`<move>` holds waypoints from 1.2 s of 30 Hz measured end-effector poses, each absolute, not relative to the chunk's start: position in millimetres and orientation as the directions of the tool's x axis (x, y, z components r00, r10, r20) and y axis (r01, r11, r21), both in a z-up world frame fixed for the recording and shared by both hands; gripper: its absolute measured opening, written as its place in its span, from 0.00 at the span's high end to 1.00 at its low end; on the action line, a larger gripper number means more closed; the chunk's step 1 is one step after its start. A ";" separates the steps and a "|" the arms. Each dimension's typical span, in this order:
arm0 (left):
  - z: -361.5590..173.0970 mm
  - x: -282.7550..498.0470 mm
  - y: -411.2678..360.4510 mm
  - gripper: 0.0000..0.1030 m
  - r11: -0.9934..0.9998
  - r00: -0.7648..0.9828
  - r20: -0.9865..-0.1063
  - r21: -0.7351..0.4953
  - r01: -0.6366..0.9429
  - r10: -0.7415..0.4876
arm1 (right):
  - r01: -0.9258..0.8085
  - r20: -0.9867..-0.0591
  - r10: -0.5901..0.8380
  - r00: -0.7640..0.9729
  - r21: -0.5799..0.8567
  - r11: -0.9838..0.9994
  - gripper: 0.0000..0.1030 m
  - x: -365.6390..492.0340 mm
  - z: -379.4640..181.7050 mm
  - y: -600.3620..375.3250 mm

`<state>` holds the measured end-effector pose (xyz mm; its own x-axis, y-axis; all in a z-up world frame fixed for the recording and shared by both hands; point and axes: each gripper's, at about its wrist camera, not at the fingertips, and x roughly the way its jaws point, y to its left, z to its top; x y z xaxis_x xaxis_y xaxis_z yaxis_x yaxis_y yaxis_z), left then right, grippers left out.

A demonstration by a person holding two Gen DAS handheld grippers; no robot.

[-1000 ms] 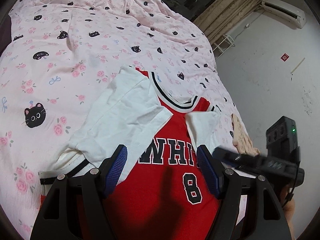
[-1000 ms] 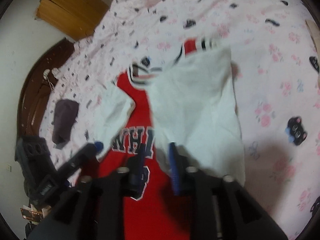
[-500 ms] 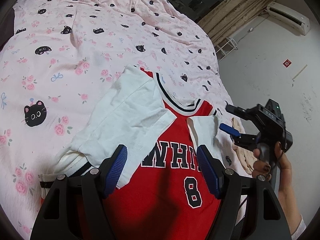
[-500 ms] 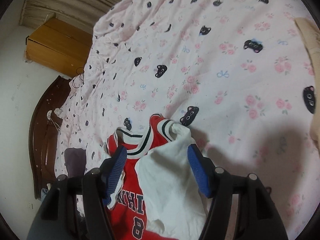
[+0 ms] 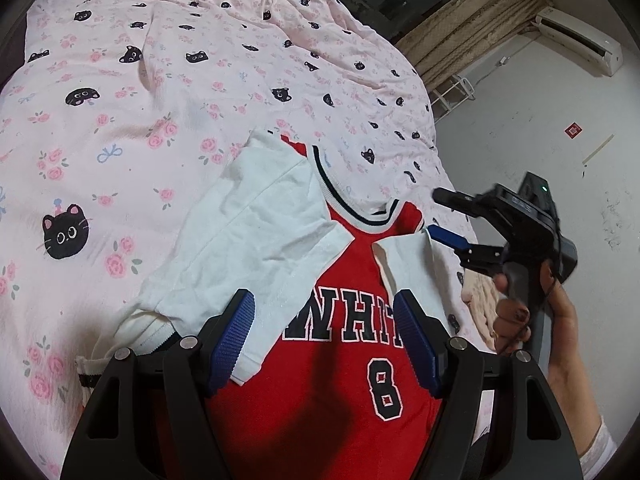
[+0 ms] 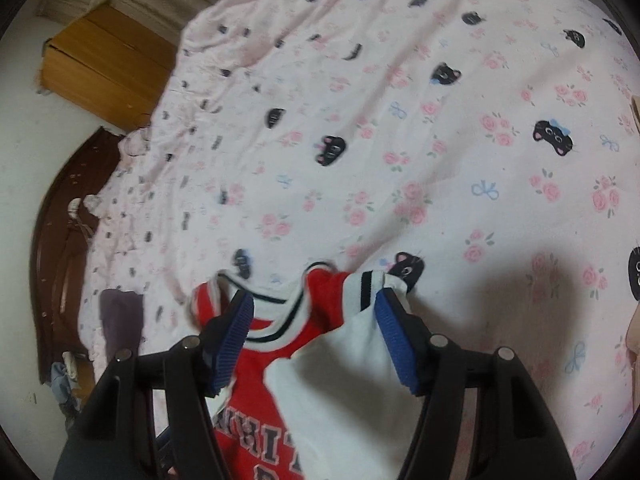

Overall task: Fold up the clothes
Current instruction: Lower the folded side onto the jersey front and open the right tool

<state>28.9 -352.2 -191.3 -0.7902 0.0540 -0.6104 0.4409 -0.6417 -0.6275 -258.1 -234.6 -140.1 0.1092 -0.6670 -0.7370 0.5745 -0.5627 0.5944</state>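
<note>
While I look through the left wrist camera, the red jersey (image 5: 340,340) lies flat on the pink bedsheet (image 5: 120,100) printed with black cat faces and roses, its white lettering and the number 8 facing up. A white sleeve (image 5: 248,240) is folded across the jersey's chest on the picture's left, and a smaller white sleeve (image 5: 412,268) lies over the other shoulder. My left gripper (image 5: 324,340) hangs over the lower chest with its blue pads spread apart; nothing is pinched between them and I see no cloth pressed by either pad. At the right edge of this view my right gripper (image 5: 446,216) points toward the jersey's shoulder, jaws parted and empty, one blue fingertip just beside the small sleeve's corner. The hand (image 5: 536,304) wrapped around its handle shows below it. A wall-mounted air conditioner (image 5: 580,44) and a beige curtain (image 5: 460,24) sit beyond the bed.

Through the right wrist camera, which is slightly blurred, the right gripper's (image 6: 316,336) jaws have just been opening and now stand wide with nothing clamped. The striped collar (image 6: 280,304) and the red shoulder sit between the pads, and the white sleeve (image 6: 344,380) runs beneath the right-hand pad. I cannot tell whether that pad brushes the striped cuff. A wooden cabinet (image 6: 108,60) and a dark headboard (image 6: 60,240) edge the bed.
</note>
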 end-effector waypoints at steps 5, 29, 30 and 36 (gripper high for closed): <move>-181.9 34.1 -351.7 0.35 -0.644 -0.807 -0.589 -0.637 0.424 0.051 | 0.578 -0.636 -0.738 0.226 0.697 -0.424 0.36 -227.6 -126.2 -201.1; -180.4 20.2 -321.9 0.35 -0.779 -0.737 -0.676 -0.446 0.440 -0.030 | 0.525 -0.600 -0.718 0.353 0.762 -0.379 0.36 -152.8 -159.9 -151.8; -178.0 18.8 -319.7 0.35 -0.795 -0.733 -0.679 -0.419 0.439 -0.046 | 0.552 -0.613 -0.722 0.322 0.741 -0.383 0.36 -154.3 -151.3 -149.5; -158.8 6.6 -304.1 0.35 -0.881 -0.725 -0.680 -0.274 0.385 -0.106 | 0.853 -0.783 -0.617 0.081 0.374 -0.363 0.37 -147.5 -107.3 -145.5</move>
<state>6.6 -304.1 -158.8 -0.7252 -0.1056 -0.6804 0.3850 -0.8814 -0.2736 -147.5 -145.5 -107.3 0.0806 -0.6173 -0.7826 0.8532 -0.3631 0.3743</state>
